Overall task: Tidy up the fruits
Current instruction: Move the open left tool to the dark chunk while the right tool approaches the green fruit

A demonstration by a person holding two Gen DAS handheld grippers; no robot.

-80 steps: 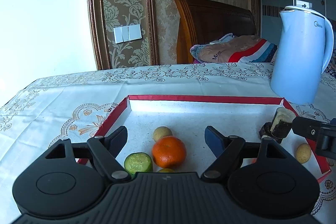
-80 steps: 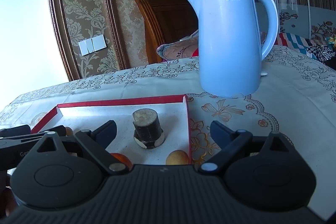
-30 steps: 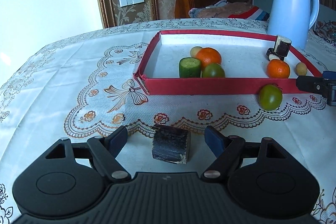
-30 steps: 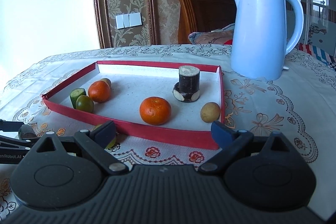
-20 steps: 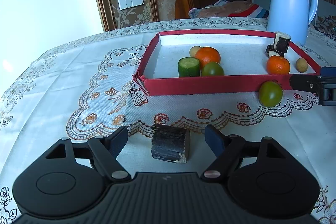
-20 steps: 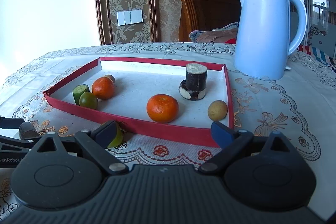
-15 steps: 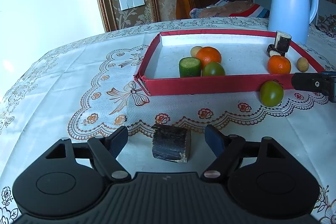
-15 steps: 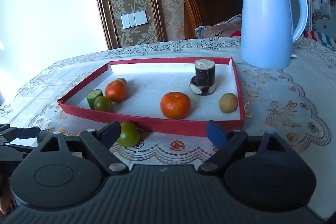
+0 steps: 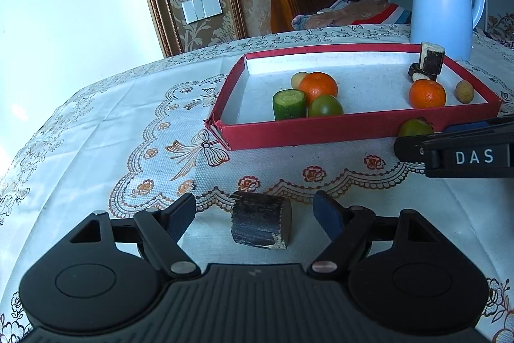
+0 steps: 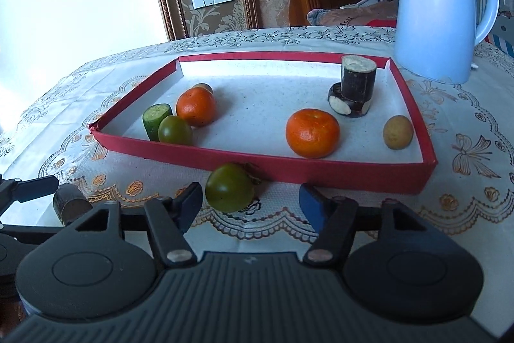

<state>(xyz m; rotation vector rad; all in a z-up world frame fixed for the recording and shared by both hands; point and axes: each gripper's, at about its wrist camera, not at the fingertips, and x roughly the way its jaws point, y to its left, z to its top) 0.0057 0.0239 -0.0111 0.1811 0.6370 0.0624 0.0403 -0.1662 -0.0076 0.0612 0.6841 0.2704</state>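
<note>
One green fruit [image 10: 229,187] between right tool [image 10: 250,204] fingers — untouched, closer to left finger.

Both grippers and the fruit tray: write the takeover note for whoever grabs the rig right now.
Left gripper: open, its fingers either side of the dark sugarcane piece lying on the tablecloth, not pressing it.
Right gripper: open, jaws have just been closing; the loose green tomato sits between them, not yet pinched, just outside the red tray.
Done, in the tray: two oranges, a cucumber chunk, another green tomato, two small tan fruits and stacked sugarcane pieces.
Left: the loose tomato and the sugarcane piece are still outside the tray.
</note>
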